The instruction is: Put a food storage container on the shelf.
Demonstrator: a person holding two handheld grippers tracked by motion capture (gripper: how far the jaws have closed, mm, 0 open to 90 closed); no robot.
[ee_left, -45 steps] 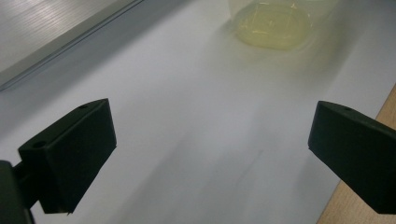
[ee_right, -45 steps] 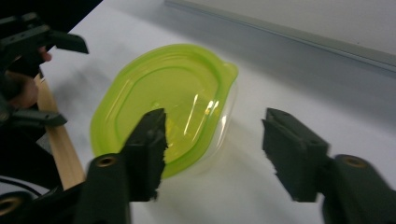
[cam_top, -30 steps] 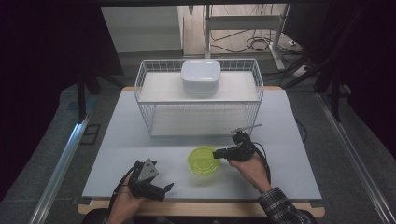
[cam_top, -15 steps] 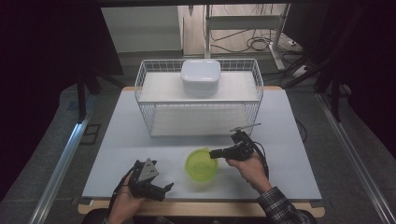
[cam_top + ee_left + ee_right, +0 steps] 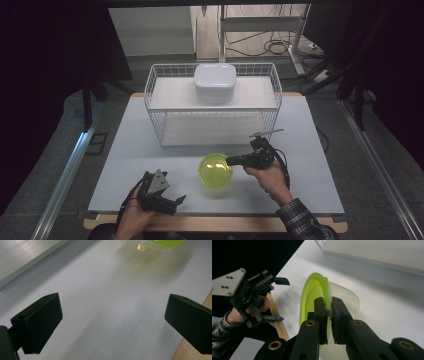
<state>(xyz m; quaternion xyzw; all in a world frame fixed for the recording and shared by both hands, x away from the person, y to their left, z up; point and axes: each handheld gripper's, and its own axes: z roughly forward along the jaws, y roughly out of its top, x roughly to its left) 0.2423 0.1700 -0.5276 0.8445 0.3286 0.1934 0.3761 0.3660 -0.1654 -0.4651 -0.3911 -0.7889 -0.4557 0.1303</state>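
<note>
The right gripper (image 5: pixel 231 160) is clenched on the rim of the green lid (image 5: pixel 215 170), which sits tilted over a clear container (image 5: pixel 345 300) on the table (image 5: pixel 310 150), near its front edge; most of the container is hidden behind the lid. The left gripper (image 5: pixel 181 199), near left, rests released, its jaws spread wide

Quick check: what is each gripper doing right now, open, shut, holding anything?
Left gripper: open, holding nothing, low over the table.
Right gripper: shut on the rim of the green bowl.
</note>
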